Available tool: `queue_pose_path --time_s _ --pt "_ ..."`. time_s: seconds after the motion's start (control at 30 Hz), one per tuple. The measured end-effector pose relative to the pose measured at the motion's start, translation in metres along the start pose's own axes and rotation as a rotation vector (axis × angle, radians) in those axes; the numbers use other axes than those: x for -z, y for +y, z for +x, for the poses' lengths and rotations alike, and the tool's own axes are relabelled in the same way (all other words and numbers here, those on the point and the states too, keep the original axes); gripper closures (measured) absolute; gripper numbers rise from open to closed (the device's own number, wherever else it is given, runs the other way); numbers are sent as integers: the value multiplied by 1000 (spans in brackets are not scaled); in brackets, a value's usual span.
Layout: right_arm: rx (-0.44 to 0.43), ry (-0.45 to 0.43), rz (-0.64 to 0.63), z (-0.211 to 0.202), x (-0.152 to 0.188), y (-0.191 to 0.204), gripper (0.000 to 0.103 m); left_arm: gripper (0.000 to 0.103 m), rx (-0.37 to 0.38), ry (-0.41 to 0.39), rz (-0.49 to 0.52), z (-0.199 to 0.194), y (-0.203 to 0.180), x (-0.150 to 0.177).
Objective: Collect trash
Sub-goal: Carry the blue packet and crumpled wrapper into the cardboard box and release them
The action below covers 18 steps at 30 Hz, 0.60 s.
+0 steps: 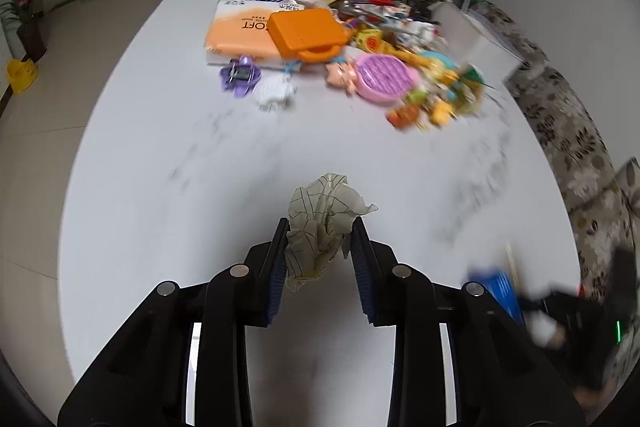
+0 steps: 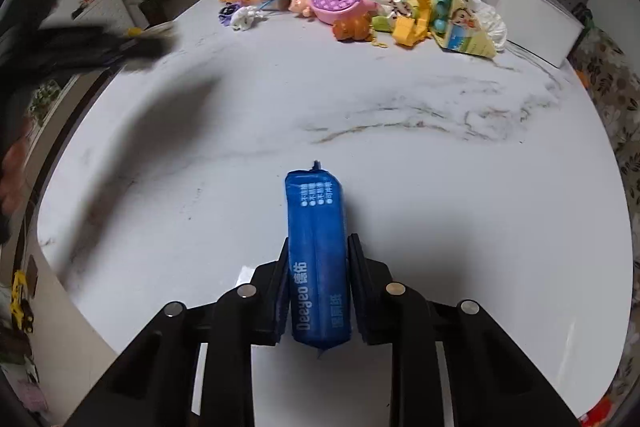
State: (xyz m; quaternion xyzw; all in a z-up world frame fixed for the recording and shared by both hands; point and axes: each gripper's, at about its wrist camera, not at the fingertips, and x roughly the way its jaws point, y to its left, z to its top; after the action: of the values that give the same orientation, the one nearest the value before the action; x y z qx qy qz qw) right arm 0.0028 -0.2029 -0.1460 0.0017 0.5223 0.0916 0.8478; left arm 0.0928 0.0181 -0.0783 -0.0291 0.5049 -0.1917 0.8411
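In the left wrist view the left gripper (image 1: pixel 320 247) sits at the bottom centre of the frame with its jaws drawn in narrow around a crumpled paper wad (image 1: pixel 320 223), pale with thin dark lines; both blue-padded fingers (image 1: pixel 276 279) press against the wad's sides, and its upper part bulges out above the fingertips over the white marble table (image 1: pixel 160 167). The view is somewhat blurred. In the right wrist view the right gripper (image 2: pixel 318 259) is likewise at the bottom centre, jaws narrow and clamped on a blue tissue pack (image 2: pixel 316 251) that stands lengthwise between the fingers, its far end reaching well past the tips toward the middle of the frame, with white lettering along its side. The same pack shows as a blurred blue shape at the lower right edge of the left wrist view. Across the table, in the upper part of both frames and well apart from the grippers, lies a heap of clutter: an orange case (image 1: pixel 306 31), a pink round toy (image 1: pixel 382 77), a purple flower-shaped toy (image 1: pixel 240 75) and a small white crumpled tissue (image 1: pixel 274 93) just beside it. A dark blurred shape crosses the upper left of the right wrist view.
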Motion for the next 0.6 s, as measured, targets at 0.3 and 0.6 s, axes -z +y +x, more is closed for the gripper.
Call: queue_pose_path --time_s 0.3,0.6 --pt "-120 14 -8 -51 33 10 78 73 136 114 118 -86 -29 123" --pt "-244 246 -29 -63 146 46 78 73 180 431 216 -19 -57 260"
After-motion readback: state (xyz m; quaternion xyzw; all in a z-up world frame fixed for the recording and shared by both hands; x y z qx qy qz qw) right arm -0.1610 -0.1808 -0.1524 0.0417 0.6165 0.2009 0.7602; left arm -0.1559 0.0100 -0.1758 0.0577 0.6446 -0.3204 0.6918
